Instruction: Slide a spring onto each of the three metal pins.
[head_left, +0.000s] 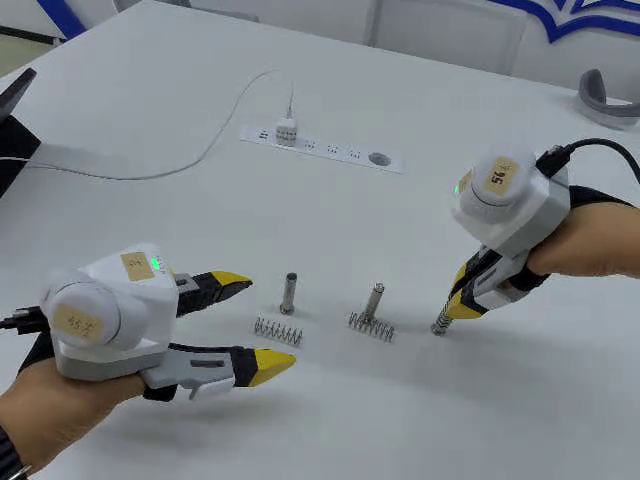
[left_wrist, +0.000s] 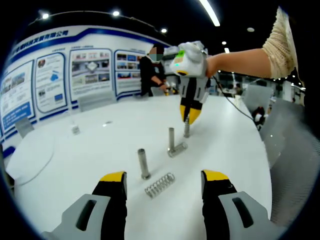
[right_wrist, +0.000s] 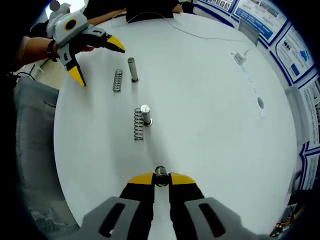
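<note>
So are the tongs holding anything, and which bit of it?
The right tongs are pinching the pin at the end of the row, near its top. The left tongs are open and hold nothing.

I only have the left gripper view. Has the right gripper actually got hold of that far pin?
Observer: Yes. In the right gripper view the right gripper has its jaws shut around the top of the far pin.
Operator: Is a spring on it?
Observer: The head view shows coils around it below the jaws, so it looks threaded.
Operator: And the spring by the middle pin?
Observer: Seen from the right gripper view, that spring lies flat beside the middle pin, not on it.
</note>
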